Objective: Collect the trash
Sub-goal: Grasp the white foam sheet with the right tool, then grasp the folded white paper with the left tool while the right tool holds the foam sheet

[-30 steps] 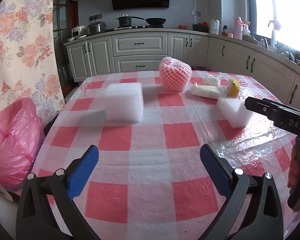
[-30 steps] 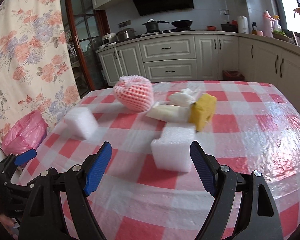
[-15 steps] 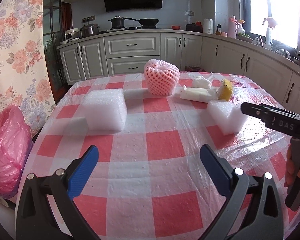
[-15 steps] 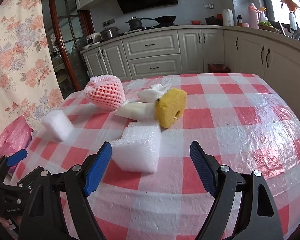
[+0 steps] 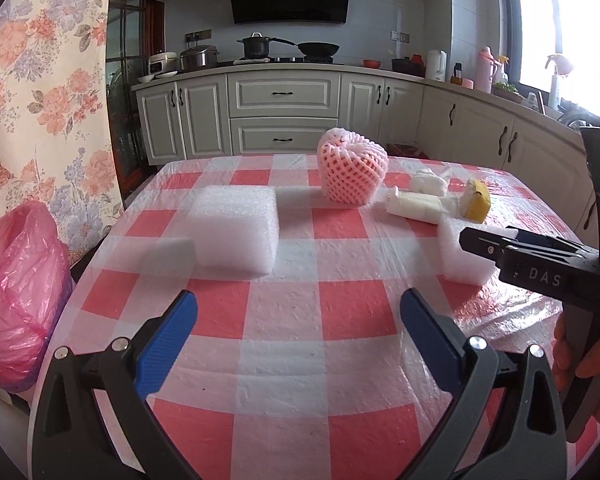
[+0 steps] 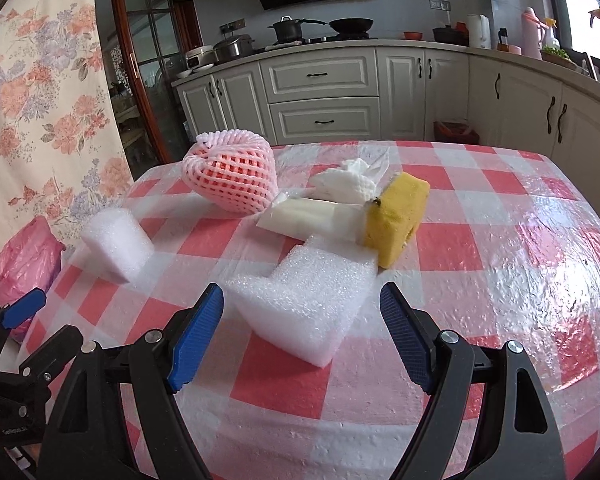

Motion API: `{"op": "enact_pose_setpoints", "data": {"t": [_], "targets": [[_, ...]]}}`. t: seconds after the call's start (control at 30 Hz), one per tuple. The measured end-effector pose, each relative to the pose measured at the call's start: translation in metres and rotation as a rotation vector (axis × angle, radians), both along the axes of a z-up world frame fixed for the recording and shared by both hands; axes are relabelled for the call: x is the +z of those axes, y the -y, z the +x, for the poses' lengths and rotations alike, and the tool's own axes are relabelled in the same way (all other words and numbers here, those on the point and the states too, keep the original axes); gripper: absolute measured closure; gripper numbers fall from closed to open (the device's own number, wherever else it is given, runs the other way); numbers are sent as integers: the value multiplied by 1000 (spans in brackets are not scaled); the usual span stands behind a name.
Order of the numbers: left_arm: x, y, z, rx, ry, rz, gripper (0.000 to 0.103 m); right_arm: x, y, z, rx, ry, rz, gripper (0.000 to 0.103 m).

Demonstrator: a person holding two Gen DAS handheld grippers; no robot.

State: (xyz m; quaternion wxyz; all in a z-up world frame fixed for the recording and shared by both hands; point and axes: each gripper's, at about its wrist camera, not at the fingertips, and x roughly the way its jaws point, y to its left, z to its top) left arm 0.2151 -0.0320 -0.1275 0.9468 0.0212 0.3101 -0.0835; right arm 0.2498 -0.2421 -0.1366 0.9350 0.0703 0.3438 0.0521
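A red-and-white checked table [image 5: 332, 312] holds trash: a white foam block [image 5: 234, 232], a pink foam fruit net [image 5: 350, 172], a white wrapper [image 5: 416, 208], crumpled tissue [image 5: 430, 180], a yellow sponge [image 5: 476, 200] and an L-shaped white foam piece [image 6: 304, 300]. My left gripper [image 5: 298, 336] is open and empty, short of the foam block. My right gripper [image 6: 302, 328] is open, its blue pads either side of the near end of the L-shaped foam. The right gripper's side shows in the left wrist view [image 5: 540, 264].
A pink plastic bag [image 5: 18, 300] hangs off the table's left edge, also in the right wrist view [image 6: 18, 264]. A floral curtain [image 5: 40, 92] stands left. Kitchen cabinets [image 5: 280, 120] and a stove run behind the table.
Both grippers have moved forward over the table. The right one has closed in on the L-shaped foam, which now sits between its open pads. The foam block is nearer the left gripper.
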Motion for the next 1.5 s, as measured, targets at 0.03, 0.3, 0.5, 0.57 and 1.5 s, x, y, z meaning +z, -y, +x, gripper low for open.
{"op": "enact_pose_setpoints", "data": {"t": [0.03,0.3,0.5,0.57,1.5], "targets": [[-1,-1,1,2,-1,-1,5,-1,-2,2,-5,-4,-1,23],[0,-9,12,12,-15,-29,5,-13,-8,24,-37,-85,-66,34],[6,16,32,-12,1,-38,5,-16,7,12,-36,-95,-66,43],[8,28,39,-6,6,-36,5,-14,15,2,-36,-79,-61,44],[-14,199,176,137,-102,37,5,11,143,5,-148,65,48,45]]}}
